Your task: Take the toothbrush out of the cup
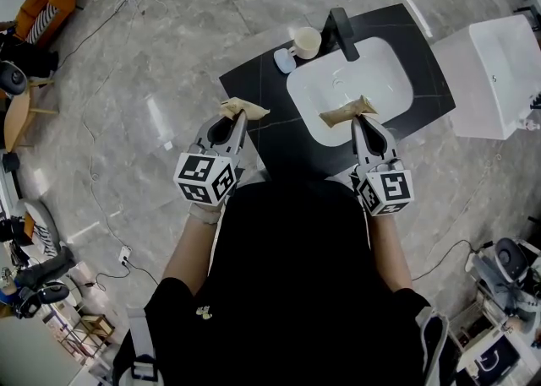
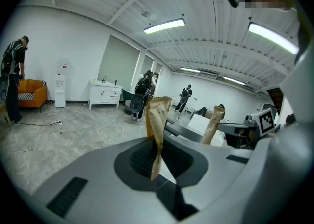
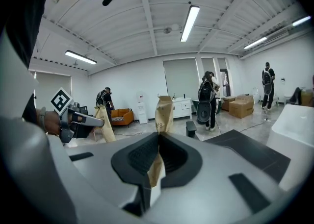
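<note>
A cream cup (image 1: 305, 41) stands on the black counter (image 1: 254, 80) left of the faucet (image 1: 342, 34); no toothbrush shows in it. My left gripper (image 1: 239, 116) is shut on a brown paper wrapper (image 1: 243, 108), held over the counter's left edge. My right gripper (image 1: 360, 119) is shut on a second brown paper wrapper (image 1: 347, 111), over the white sink basin (image 1: 382, 62). In the left gripper view the wrapper (image 2: 158, 115) stands up between the closed jaws of the left gripper (image 2: 157, 142). In the right gripper view the other wrapper (image 3: 164, 112) sticks up from the right gripper (image 3: 158, 142).
A small blue object (image 1: 284, 60) lies beside the cup. A white cabinet (image 1: 499, 72) stands right of the counter. Cables run over the grey stone floor (image 1: 152, 55). An orange sofa (image 1: 46, 0) is at the far left. Several people stand in the room behind.
</note>
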`<move>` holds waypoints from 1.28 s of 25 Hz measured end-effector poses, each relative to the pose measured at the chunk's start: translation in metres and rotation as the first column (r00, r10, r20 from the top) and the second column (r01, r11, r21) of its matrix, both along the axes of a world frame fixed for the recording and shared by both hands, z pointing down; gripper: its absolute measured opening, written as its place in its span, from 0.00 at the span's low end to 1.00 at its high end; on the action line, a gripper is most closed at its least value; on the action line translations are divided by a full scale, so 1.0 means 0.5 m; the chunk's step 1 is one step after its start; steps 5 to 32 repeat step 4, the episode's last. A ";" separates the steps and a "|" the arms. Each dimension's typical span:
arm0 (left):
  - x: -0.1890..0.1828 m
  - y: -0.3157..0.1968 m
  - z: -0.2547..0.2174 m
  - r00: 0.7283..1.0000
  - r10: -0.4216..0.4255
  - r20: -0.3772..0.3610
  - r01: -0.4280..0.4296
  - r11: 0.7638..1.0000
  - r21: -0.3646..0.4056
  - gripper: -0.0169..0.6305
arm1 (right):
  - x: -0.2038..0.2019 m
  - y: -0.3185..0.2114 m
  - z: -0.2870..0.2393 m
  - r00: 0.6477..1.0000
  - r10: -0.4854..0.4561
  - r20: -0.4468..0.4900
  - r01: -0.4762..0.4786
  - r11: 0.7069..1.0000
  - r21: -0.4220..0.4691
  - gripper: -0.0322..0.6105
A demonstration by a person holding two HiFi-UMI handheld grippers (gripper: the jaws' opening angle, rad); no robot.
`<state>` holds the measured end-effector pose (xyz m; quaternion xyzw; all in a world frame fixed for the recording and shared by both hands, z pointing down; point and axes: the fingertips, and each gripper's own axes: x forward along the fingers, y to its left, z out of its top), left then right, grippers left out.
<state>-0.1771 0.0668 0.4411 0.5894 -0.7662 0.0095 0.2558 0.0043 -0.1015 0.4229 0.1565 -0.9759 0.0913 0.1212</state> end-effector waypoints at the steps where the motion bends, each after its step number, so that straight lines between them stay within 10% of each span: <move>1: 0.002 -0.001 0.001 1.000 0.000 -0.002 0.000 1.000 -0.001 0.09 | 0.000 0.000 0.001 1.000 -0.003 -0.001 0.003 1.000 -0.001 0.10; 32: 0.005 -0.006 0.003 1.000 0.001 -0.007 -0.001 1.000 -0.003 0.09 | -0.001 0.000 0.004 1.000 -0.010 -0.003 0.010 1.000 -0.004 0.10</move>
